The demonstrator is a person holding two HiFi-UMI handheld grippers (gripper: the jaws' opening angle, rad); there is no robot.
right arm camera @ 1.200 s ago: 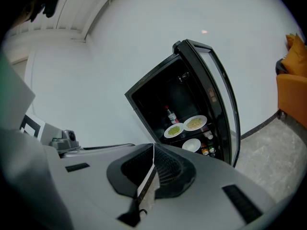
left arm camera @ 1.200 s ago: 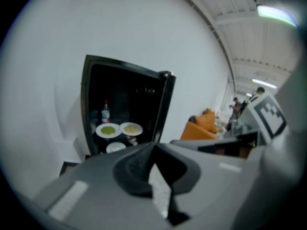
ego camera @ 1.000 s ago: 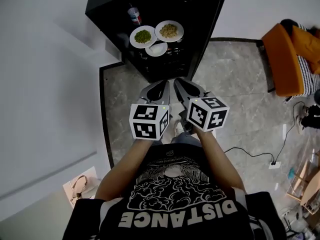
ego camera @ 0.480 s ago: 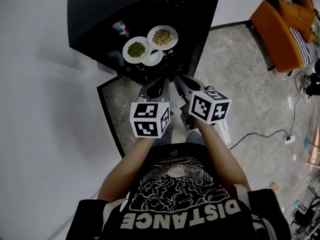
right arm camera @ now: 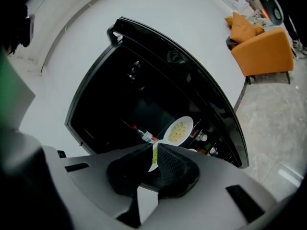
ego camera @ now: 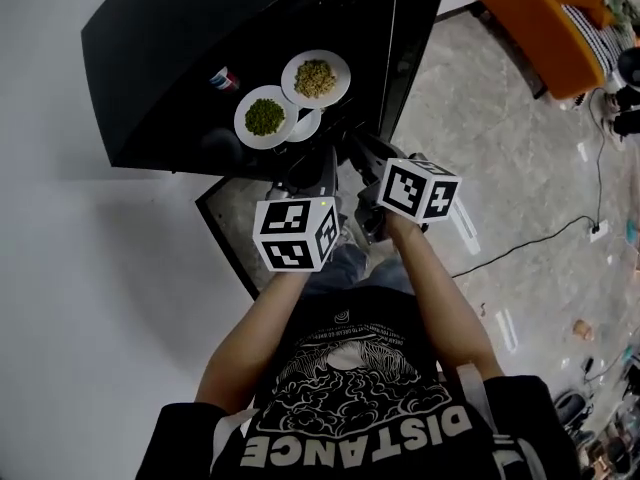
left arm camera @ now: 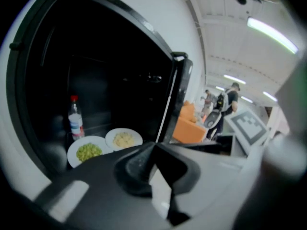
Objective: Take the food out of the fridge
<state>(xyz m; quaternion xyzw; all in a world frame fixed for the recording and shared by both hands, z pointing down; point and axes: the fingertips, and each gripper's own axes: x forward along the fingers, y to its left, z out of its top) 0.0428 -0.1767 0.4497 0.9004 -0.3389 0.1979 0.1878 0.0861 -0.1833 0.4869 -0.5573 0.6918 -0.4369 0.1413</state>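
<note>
Black fridge (ego camera: 170, 58) holds 2 plates (ego camera: 265, 117); left tool (left arm camera: 154, 144) and right tool (right arm camera: 154, 145) clenched empty; left gripper view, unlike head view, shows a person (left arm camera: 231, 102).

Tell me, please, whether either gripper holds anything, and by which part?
Nothing is held. The left gripper and the right gripper are both shut and empty; the plate of green food and the plate of yellowish food sit in the fridge.

Left tongs (ego camera: 322, 168), right tongs (ego camera: 358, 151) side by side before open fridge (ego camera: 190, 63); green-food plate (ego camera: 265, 117), yellow-food plate (ego camera: 315, 78), bottle (ego camera: 223, 78) inside.
</note>
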